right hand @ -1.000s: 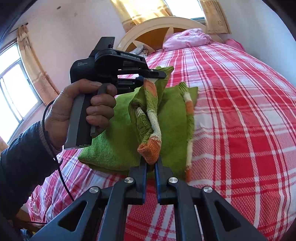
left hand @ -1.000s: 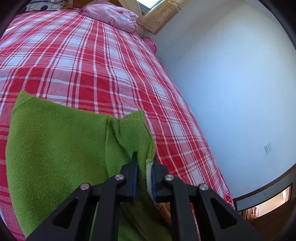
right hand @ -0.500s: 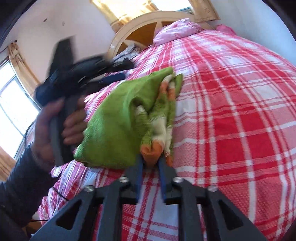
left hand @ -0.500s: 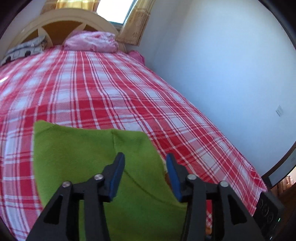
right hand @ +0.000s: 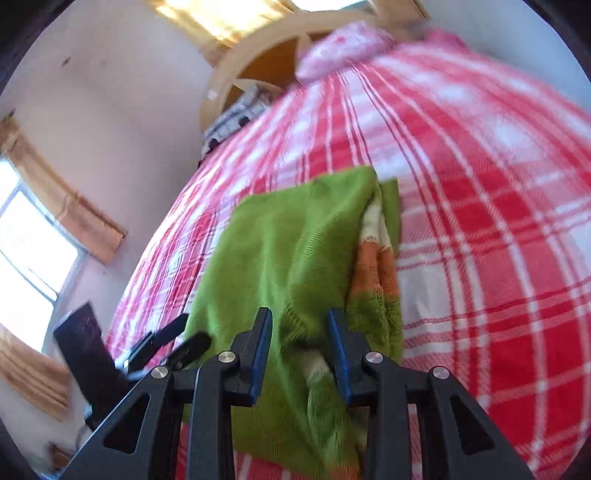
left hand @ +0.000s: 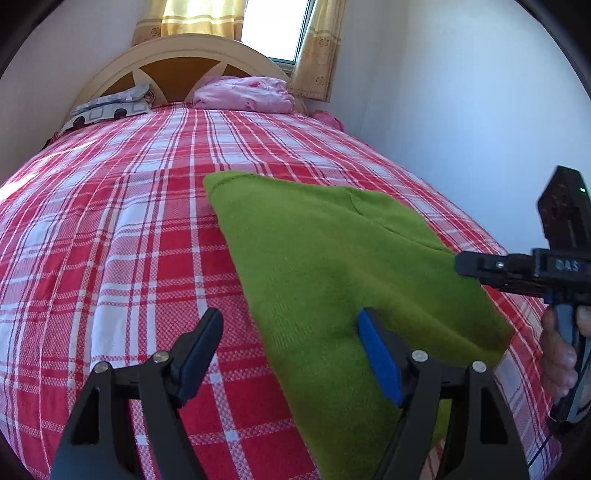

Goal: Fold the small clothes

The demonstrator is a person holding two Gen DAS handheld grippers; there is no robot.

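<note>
Over bed [left hand: 110, 229] | L gripper [left hand: 288, 332] jaws wide apart | R gripper [right hand: 300, 325] jaws apart above green sweater [right hand: 295, 240]

A: What is lying at the head of the bed [left hand: 110, 236]?

B: A pink bundle of bedding [left hand: 243, 99] is resting against the curved wooden headboard [left hand: 177, 62], and a grey patterned pillow [left hand: 110, 109] is sitting just beside it, to its left.

A: And what is covering the bed?

B: A red and white checked sheet [right hand: 480, 192] is stretching across the whole of it.

A: What is showing behind the headboard?

B: Daylight is coming through a window [left hand: 273, 26], with yellow curtains [left hand: 317, 51] hanging at either side. A pale wall [left hand: 461, 110] is running along the right of the bed
</note>
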